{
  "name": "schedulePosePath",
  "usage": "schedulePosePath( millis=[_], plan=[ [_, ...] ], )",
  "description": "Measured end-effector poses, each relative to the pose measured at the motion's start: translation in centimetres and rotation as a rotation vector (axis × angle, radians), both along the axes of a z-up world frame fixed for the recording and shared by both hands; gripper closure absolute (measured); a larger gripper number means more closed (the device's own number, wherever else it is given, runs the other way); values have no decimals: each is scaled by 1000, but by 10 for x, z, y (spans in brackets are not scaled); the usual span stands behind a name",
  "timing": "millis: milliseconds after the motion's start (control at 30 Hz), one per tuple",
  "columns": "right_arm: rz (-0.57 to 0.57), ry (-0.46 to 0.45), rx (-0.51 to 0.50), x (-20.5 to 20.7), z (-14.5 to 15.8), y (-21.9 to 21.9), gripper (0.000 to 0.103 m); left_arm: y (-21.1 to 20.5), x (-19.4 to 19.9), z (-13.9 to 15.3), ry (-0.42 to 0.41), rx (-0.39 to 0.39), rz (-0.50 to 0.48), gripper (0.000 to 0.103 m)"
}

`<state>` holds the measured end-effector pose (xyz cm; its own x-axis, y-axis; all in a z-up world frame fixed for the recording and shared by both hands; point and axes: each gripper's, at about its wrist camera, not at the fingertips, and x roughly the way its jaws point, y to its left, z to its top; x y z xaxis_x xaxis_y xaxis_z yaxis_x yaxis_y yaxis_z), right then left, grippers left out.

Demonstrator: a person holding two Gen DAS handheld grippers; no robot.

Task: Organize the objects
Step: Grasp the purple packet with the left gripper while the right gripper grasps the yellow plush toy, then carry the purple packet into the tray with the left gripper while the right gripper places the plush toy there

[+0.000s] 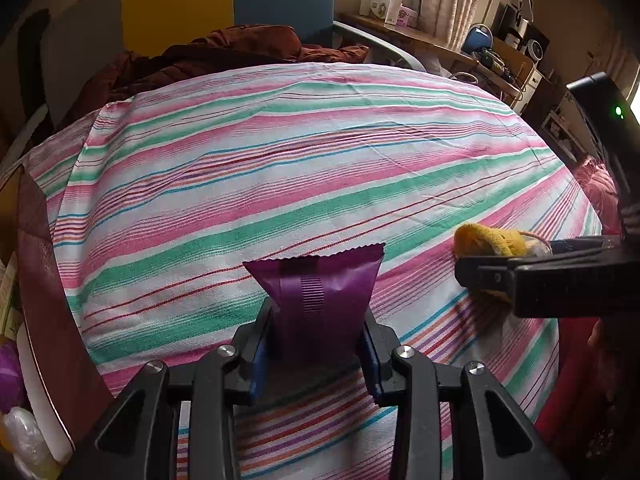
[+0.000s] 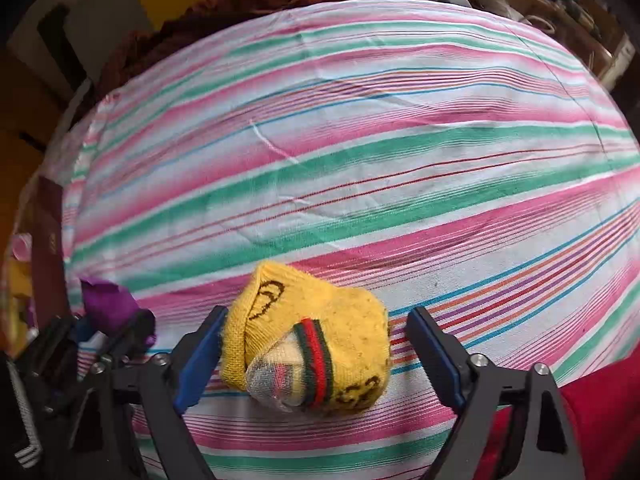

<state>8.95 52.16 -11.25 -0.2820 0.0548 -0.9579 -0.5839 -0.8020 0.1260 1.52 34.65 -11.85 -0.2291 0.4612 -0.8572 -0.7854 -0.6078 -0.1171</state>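
A purple snack packet (image 1: 320, 280) stands upright between the blue pads of my left gripper (image 1: 318, 312), which is shut on it just above the striped cloth. In the right wrist view the same packet (image 2: 106, 300) and the left gripper (image 2: 116, 320) show at the lower left. A balled yellow sock (image 2: 320, 320) with a green-and-red band lies on the cloth between the fingers of my right gripper (image 2: 316, 314). The left pad sits at the sock's edge and the right pad stands clear of it, so the jaws are open. The left wrist view shows that sock (image 1: 488, 240) behind a right finger (image 1: 488, 276).
A pink, green and white striped cloth (image 1: 280, 160) covers the whole surface. A dark red board (image 1: 48, 280) and plastic bottles (image 1: 24, 440) sit at its left edge. A brown-red quilt (image 1: 240, 48) lies behind, a cluttered shelf (image 1: 384, 4) far right, and red fabric (image 2: 600, 400) at the lower right.
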Motion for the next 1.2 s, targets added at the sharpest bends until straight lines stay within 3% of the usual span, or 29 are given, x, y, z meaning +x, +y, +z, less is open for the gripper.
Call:
schedulePosePath(
  millis=[133,267,633,700,767,900,933,1067,1200],
  plan=[
    [-12,-11,-4,2,-3,2,15,0,-1,0,-9,1,4,64],
    [15,-68,20,0,-9,-3,6,-3,-3,0,-24,14,7,64],
    [22,-148,18,11,-14,-1,3,-6,-5,0,-28,44,-1,64],
    [30,-132,35,12,-12,-4,6,-6,-4,-1,-23,47,-4,64],
    [35,-91,60,14,-5,-6,23,-5,-3,-1,-11,44,-9,64],
    [48,-62,94,16,0,-8,36,-4,-2,-1,1,39,-7,65],
    [57,-49,108,16,3,-9,46,-5,-1,-1,4,41,-5,66],
    [79,-9,141,18,11,-13,54,-7,2,1,39,29,-7,68],
    [109,50,123,15,18,-14,54,-12,2,4,66,27,10,68]
  ],
)
